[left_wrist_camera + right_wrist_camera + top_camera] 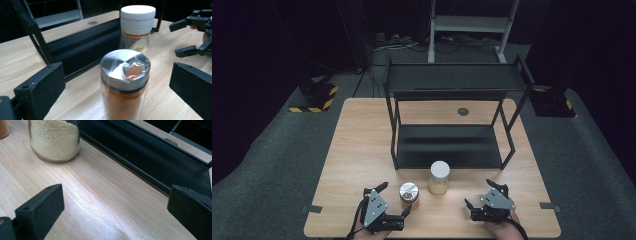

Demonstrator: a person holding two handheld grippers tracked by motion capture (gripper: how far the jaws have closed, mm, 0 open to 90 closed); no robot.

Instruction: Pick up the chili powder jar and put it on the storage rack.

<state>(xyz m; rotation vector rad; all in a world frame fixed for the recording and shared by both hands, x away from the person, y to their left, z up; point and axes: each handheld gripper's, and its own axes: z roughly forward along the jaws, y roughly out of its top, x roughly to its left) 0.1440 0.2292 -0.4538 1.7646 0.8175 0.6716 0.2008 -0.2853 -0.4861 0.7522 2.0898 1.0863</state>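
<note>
Two spice jars stand on the wooden table (362, 145) near its front edge. One jar with a silver lid (409, 195) (124, 85) holds orange powder. My left gripper (396, 199) (117, 90) is open, its jaws standing on either side of this jar without touching it. Just behind stands a taller jar with a white lid (439, 177) (137, 27) (53, 138), filled with pale grains. My right gripper (478, 196) (115, 212) is open over bare table to the right of that jar, with nothing between its fingers. It also appears far right in the left gripper view (193, 37).
A black two-level metal shelf rack (452, 117) (82, 47) (150, 157) stands on the table behind the jars. A small round dark grommet (463, 111) sits in the tabletop behind it. Grey floor surrounds the table.
</note>
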